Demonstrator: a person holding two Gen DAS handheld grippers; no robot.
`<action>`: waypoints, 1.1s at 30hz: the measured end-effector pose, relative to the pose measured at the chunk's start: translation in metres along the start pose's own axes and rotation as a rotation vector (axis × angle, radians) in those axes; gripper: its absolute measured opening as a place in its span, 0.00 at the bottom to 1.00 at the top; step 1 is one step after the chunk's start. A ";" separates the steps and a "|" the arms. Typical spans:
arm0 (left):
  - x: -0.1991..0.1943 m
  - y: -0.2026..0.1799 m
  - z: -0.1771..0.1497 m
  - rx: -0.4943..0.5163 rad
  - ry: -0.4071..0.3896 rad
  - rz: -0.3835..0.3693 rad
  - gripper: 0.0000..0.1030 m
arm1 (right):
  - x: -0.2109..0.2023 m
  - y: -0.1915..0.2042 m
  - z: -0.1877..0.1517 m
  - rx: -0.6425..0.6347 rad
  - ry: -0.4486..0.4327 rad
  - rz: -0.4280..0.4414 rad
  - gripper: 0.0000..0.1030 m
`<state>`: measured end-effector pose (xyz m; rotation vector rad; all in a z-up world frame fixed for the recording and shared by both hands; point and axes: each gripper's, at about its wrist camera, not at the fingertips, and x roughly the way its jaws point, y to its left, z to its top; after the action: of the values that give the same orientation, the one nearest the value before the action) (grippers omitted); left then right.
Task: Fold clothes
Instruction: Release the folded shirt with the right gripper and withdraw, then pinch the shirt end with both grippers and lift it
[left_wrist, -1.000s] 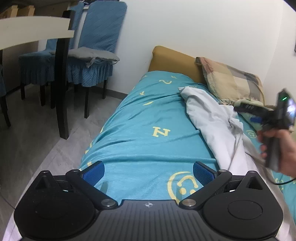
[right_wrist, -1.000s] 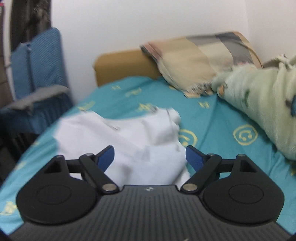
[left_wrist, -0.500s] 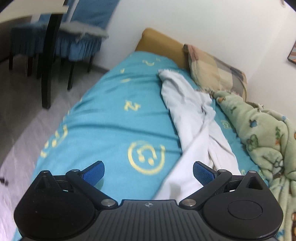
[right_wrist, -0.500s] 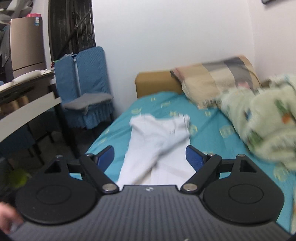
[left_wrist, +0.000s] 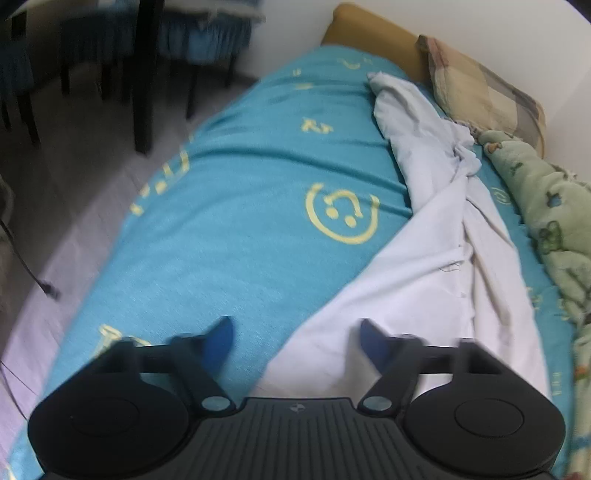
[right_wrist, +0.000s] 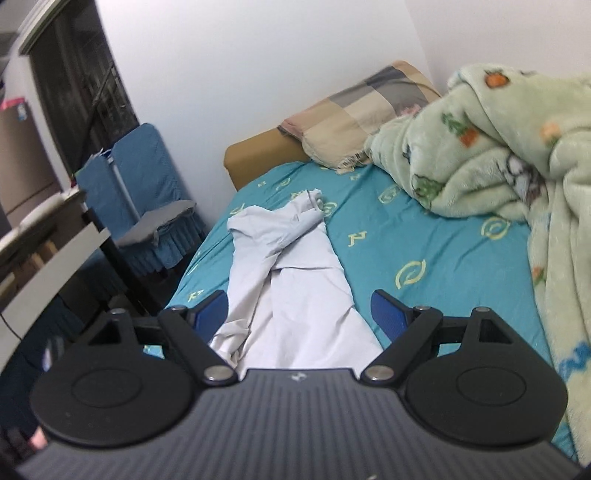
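A white garment (left_wrist: 439, 258) lies crumpled lengthwise on the teal bed sheet (left_wrist: 240, 240); it also shows in the right wrist view (right_wrist: 295, 288). My left gripper (left_wrist: 295, 339) is open and empty, low over the garment's near left edge. My right gripper (right_wrist: 299, 310) is open and empty, above the garment's near end, not touching it.
A green fleece blanket (right_wrist: 498, 147) is heaped on the bed's right side, with a checked pillow (right_wrist: 362, 110) at the head. Blue-covered chairs (right_wrist: 147, 206) and a dark-legged table (left_wrist: 144, 74) stand on the floor left of the bed.
Both grippers have pulled back toward the foot of the bed and tilted down. The left gripper now sits over the garment's near edge, jaws a little narrower.
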<state>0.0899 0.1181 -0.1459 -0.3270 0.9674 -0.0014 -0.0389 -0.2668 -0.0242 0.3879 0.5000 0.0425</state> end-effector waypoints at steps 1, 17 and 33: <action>-0.001 0.000 -0.001 -0.002 0.007 0.004 0.35 | 0.000 -0.003 0.000 0.015 0.004 0.001 0.83; -0.138 -0.147 -0.067 0.305 -0.232 -0.153 0.00 | 0.000 -0.044 0.002 0.151 -0.003 0.012 0.83; -0.093 -0.147 -0.079 0.300 -0.096 -0.284 0.68 | 0.061 -0.073 -0.011 0.360 0.318 0.111 0.83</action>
<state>-0.0054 -0.0295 -0.0719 -0.1826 0.8056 -0.3830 0.0052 -0.3221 -0.0881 0.7682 0.8042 0.1235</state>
